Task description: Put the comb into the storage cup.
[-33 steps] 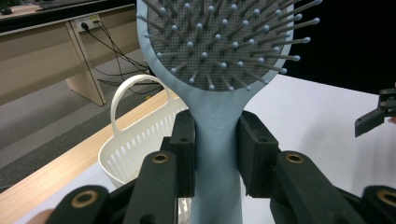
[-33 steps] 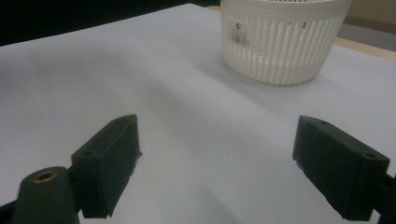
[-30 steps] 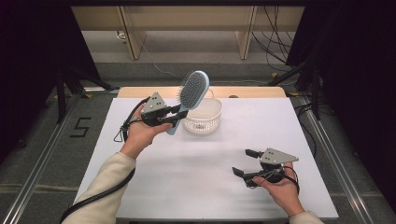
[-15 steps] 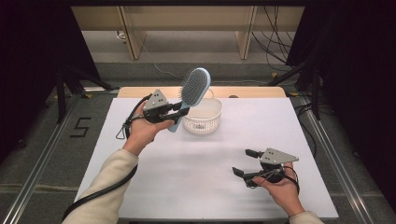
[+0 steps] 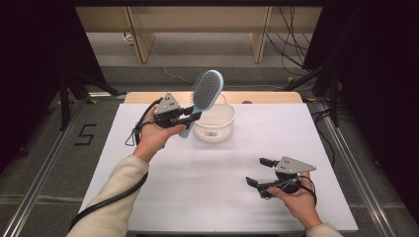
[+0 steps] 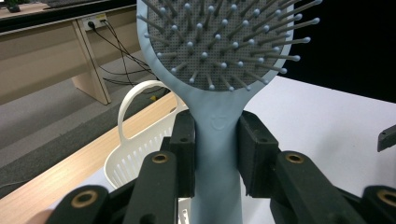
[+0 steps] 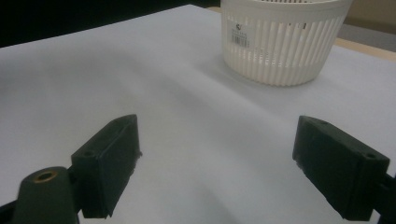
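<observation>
1. The right gripper (image 5: 261,175) rests low over the white tabletop (image 5: 207,187), its fingers (image 7: 109,163) wide apart with nothing between them.
2. The left gripper (image 5: 190,117) has its fingers (image 6: 184,149) clamped on the handle of the light-blue hairbrush (image 5: 205,94), held upright just beside the white slotted basket (image 5: 215,126).

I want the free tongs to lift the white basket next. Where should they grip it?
By the rim of the white basket, from above, one jaw inside the wall and one outside. The top is open and the slatted wall is thin. The thin loop handle at its rim looks a less steady hold.
</observation>
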The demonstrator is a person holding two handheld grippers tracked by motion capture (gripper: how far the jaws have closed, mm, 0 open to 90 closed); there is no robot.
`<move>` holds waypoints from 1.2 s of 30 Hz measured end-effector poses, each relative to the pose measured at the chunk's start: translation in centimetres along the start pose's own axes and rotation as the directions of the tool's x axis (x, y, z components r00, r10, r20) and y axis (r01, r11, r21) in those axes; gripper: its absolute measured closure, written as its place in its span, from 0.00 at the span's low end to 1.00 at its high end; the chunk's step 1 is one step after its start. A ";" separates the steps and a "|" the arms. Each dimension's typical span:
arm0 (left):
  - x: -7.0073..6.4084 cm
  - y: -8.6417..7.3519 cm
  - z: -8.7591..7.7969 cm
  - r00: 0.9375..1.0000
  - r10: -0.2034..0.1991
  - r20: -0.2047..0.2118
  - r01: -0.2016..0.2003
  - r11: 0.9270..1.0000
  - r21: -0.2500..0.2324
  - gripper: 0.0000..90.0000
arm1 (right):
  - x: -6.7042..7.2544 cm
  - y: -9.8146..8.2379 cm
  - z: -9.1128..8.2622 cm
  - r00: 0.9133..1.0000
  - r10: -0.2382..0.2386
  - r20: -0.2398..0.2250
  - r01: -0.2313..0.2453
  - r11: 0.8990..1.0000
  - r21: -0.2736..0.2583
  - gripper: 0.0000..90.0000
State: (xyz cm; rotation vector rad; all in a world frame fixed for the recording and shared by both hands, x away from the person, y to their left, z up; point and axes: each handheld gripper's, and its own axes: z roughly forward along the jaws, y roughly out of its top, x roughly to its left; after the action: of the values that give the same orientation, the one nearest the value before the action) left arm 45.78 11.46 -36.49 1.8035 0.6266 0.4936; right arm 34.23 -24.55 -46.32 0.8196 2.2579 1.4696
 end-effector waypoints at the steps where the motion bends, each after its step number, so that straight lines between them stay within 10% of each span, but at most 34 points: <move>1: 0.0 0.0 0.1 1.000 0.000 0.001 0.000 1.000 0.002 0.77 | 0.0 0.0 0.0 1.000 0.001 0.000 -0.001 1.000 -0.001 0.18; 36: 0.5 0.6 1.6 1.000 -0.004 -0.006 0.004 1.000 0.009 0.77 | 0.0 0.0 0.0 1.000 -0.004 -0.002 0.004 1.000 -0.004 0.18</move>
State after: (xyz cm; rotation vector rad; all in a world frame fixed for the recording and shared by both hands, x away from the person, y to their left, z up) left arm 47.28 10.49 -36.35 1.8100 0.6370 0.4946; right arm 34.25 -24.56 -46.32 0.8128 2.2561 1.4728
